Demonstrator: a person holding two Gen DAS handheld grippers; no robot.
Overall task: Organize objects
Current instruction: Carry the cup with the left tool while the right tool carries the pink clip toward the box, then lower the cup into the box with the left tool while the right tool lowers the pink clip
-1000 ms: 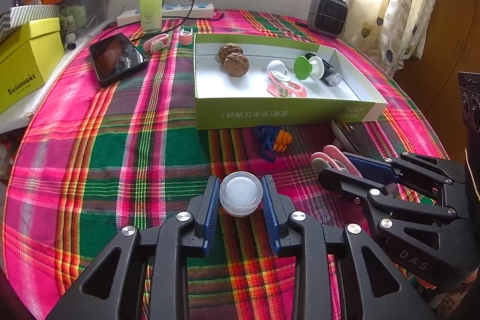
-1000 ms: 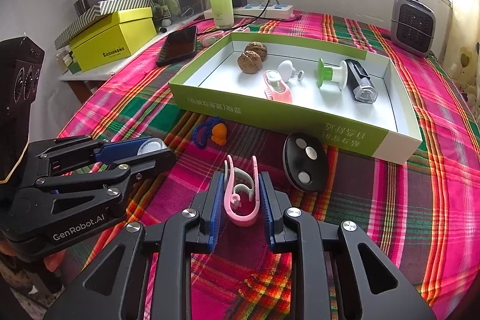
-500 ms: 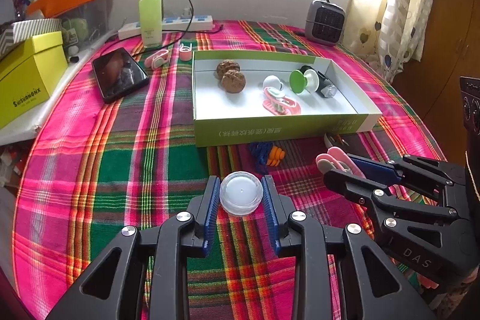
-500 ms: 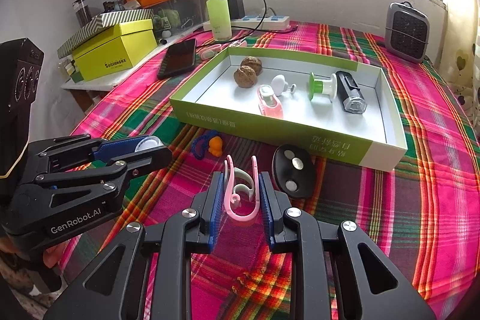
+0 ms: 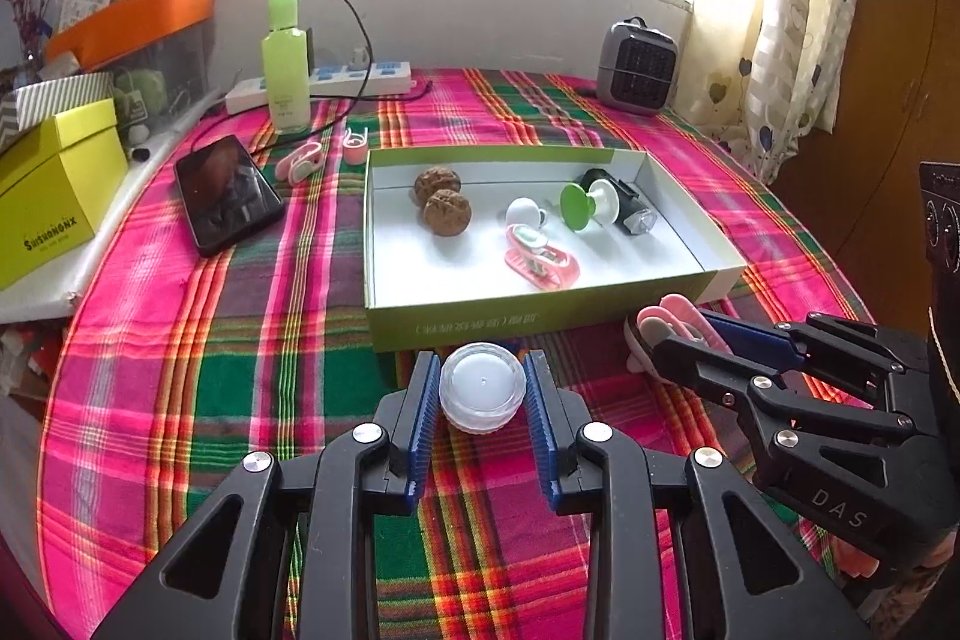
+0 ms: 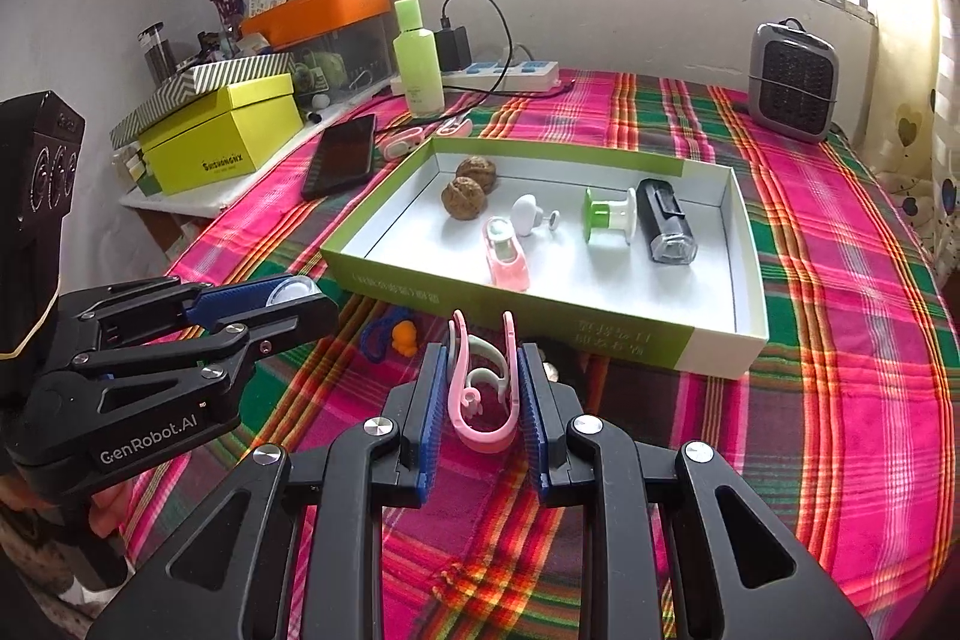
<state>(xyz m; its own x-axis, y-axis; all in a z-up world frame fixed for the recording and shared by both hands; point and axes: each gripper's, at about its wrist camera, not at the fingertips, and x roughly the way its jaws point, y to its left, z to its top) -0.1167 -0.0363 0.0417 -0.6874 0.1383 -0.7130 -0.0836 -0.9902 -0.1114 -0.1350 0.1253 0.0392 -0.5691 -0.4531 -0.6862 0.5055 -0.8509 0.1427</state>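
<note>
A: Left gripper [image 5: 483,388] first: its blue pads are clamped on a small round jar [image 5: 483,387] with a white lid, held above the plaid tablecloth [image 5: 180,340] just short of the near wall of the green box [image 5: 540,325].

B: And the right gripper [image 6: 483,388] is closed on a pink clip [image 6: 483,394], one pad on each arm of it, open end pointing toward the box. It too sits at the near side of the box.

A: From the left camera the right gripper shows at the right edge, the pink clip poking out past its fingertips beside the box's near right corner.

B: Inside the box: two walnuts [image 5: 441,202] toward the far left corner, touching each other. A white knob [image 5: 523,213] in the middle, a pink clip case [image 5: 540,257] just in front of it.

A: Then a green-and-white spool [image 6: 609,215] lying on its side, and a black lamp [image 6: 663,220] beside it toward the right wall.

B: Outside the box, a blue cord with an orange charm [image 6: 396,334] lies on the cloth against the near wall. Something dark sits behind the right gripper's pads; I can't tell what.

A: Near the far left edge of the table: a black phone [image 5: 227,193], a green bottle [image 5: 286,64], a white power strip [image 5: 336,82], and two small pink clips [image 5: 324,151] between phone and box.

B: A grey heater [image 6: 792,82] at the far right corner, a yellow box [image 5: 51,193] off the left edge.
</note>
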